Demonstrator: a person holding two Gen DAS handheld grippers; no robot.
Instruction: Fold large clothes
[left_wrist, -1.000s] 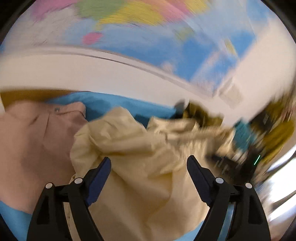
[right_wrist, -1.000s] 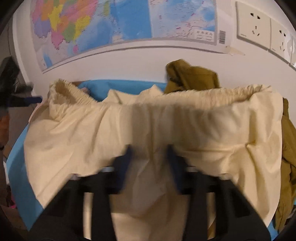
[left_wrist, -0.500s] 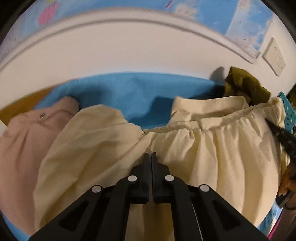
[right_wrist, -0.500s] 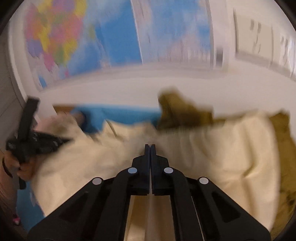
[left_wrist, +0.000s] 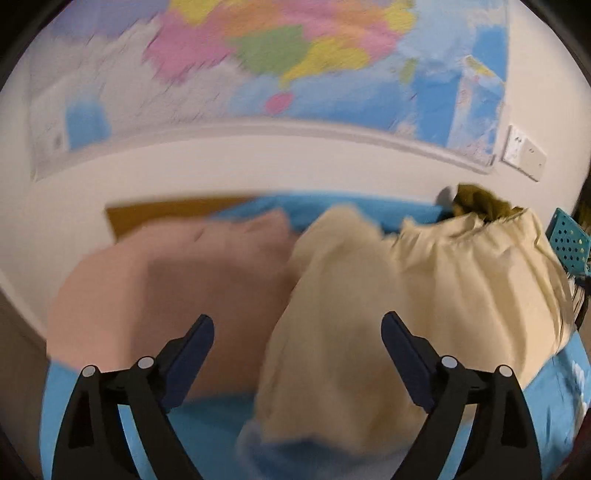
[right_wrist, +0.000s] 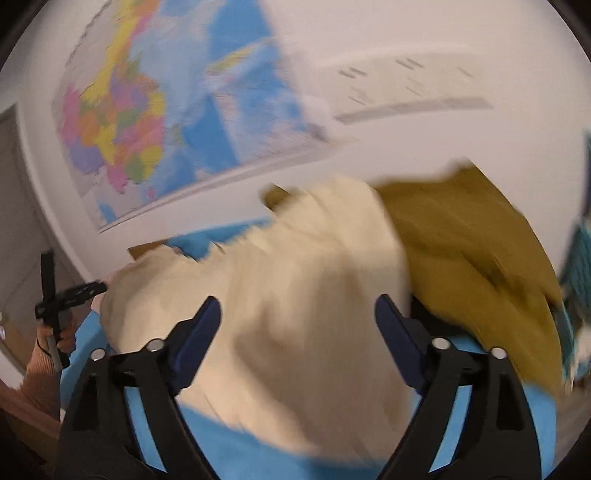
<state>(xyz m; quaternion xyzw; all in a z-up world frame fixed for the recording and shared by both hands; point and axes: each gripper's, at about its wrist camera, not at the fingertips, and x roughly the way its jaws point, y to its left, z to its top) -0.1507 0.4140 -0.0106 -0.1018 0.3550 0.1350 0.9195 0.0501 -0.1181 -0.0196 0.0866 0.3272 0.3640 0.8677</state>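
A cream garment with an elastic waistband (left_wrist: 424, 295) lies crumpled on the blue cloth (left_wrist: 207, 417); it also shows in the right wrist view (right_wrist: 295, 295). My left gripper (left_wrist: 297, 341) is open and empty, above the garment's left part. My right gripper (right_wrist: 297, 319) is open and empty, above the garment's middle. The left gripper shows at the left edge of the right wrist view (right_wrist: 62, 295). Both views are motion-blurred.
A folded pink garment (left_wrist: 166, 284) lies left of the cream one. An olive garment (right_wrist: 480, 266) is heaped at the right, also showing in the left wrist view (left_wrist: 480, 203). A teal perforated basket (left_wrist: 570, 243) stands far right. A map (left_wrist: 295, 62) hangs on the wall behind.
Both grippers were shut on the cream garment half a second ago; now both are open and the garment has dropped onto the blue cloth. Both grippers have pulled back.
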